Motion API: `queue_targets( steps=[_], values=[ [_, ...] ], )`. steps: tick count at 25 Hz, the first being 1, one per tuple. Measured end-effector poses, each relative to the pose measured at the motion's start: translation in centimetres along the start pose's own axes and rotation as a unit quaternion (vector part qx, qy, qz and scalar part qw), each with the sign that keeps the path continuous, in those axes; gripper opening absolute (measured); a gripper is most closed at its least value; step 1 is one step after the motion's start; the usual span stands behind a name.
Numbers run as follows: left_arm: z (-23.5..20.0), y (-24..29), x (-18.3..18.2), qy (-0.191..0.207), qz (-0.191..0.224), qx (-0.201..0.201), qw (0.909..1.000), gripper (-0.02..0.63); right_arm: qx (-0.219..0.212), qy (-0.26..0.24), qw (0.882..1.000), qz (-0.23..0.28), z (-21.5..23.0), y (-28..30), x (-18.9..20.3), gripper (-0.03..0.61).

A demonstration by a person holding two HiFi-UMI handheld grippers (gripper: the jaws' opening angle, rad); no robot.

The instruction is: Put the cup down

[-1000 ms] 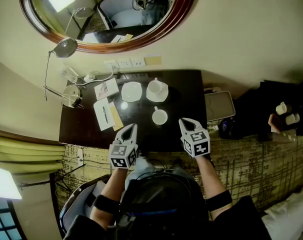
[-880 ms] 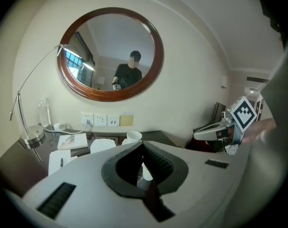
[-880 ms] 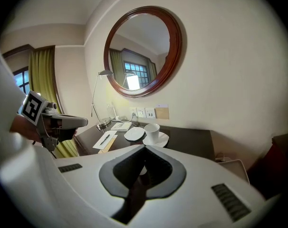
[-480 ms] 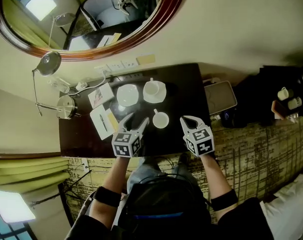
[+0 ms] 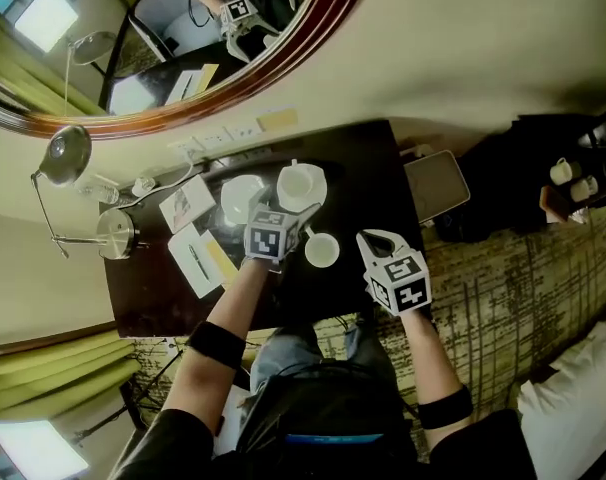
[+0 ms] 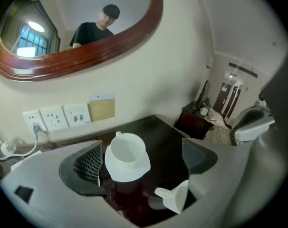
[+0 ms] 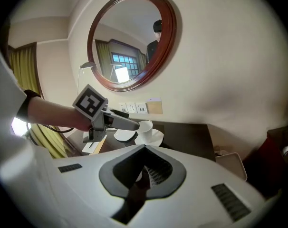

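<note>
1. Dark desk (image 5: 373, 178) set against a cream wall, under an oval wood-framed mirror (image 7: 129, 42); wall sockets (image 6: 53, 117) sit just above the desk's back edge.
2. Left gripper (image 6: 141, 160): jaws spread wide, having just been opening. Nothing is pressed by the pads.
3. Cup (image 6: 127, 148), white, upright on its saucer (image 6: 134, 171) on the desk. It stands between the left gripper's jaws, close to the left-hand one and near the tips. The right gripper view shows one jaw tip right beside the cup's wall; whether they touch cannot be told.
4. Second cup (image 6: 176, 199), white, with a handle, on the desk. It lies low by the left gripper's right-hand jaw, nearer the gripper's body than the first cup; contact cannot be told.
5. Empty saucer (image 5: 241, 196), white, just outside the left gripper's left-hand jaw, beside the cup's saucer.
6. Right gripper (image 7: 145, 172): jaws closed together with nothing between them. It is held over the desk's near edge, well short of both cups, with the left gripper and the cup ahead of its tips.
7. Notepad with pen (image 5: 193, 258) and desk lamp (image 5: 68, 153): out to the left of the left gripper, apart from its jaws.
</note>
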State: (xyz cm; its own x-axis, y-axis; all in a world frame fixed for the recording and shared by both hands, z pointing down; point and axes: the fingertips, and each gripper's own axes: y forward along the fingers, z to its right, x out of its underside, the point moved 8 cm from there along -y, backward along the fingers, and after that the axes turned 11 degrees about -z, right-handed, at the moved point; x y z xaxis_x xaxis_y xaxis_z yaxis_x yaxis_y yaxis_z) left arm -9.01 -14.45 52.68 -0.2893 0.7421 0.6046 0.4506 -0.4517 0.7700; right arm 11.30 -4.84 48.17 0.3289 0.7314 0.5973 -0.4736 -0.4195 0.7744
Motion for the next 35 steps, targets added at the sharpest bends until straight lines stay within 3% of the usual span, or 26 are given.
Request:
queue_targets(
  steps=[9, 19, 20, 22, 28, 35],
  values=[
    [-3.0, 6.5, -1.1, 0.034, -0.053, -0.009, 0.998, 0.548, 0.008, 0.026, 1.0, -0.003, 0.1, 1.6, 1.1, 0.0],
    [-3.3, 9.8, -1.5, 0.074, -0.119, -0.019, 0.9899, 0.548, 0.016, 0.05, 0.999, -0.008, 0.5, 1.3, 2.8, 0.0],
    [-3.3, 10.0, -1.4, 0.075, -0.128, -0.022, 0.9888, 0.539, 0.017, 0.052, 0.998, -0.008, 0.6, 1.1, 2.9, 0.0],
    [-3.6, 9.9, -1.4, 0.082, -0.141, -0.039, 0.9859, 0.436, 0.02, 0.054, 0.998, -0.007, 0.9, 0.8, 3.1, 0.0],
    [-3.5, 9.7, -1.3, 0.077, -0.152, -0.041, 0.9846, 0.431, 0.021, 0.059, 0.998, -0.008, 1.2, 0.2, 3.8, 0.0],
    [-3.3, 7.3, -1.5, 0.069, -0.129, -0.026, 0.9889, 0.43, 0.011, 0.05, 0.999, -0.008, 0.8, 0.1, 3.7, 0.0]
  ],
)
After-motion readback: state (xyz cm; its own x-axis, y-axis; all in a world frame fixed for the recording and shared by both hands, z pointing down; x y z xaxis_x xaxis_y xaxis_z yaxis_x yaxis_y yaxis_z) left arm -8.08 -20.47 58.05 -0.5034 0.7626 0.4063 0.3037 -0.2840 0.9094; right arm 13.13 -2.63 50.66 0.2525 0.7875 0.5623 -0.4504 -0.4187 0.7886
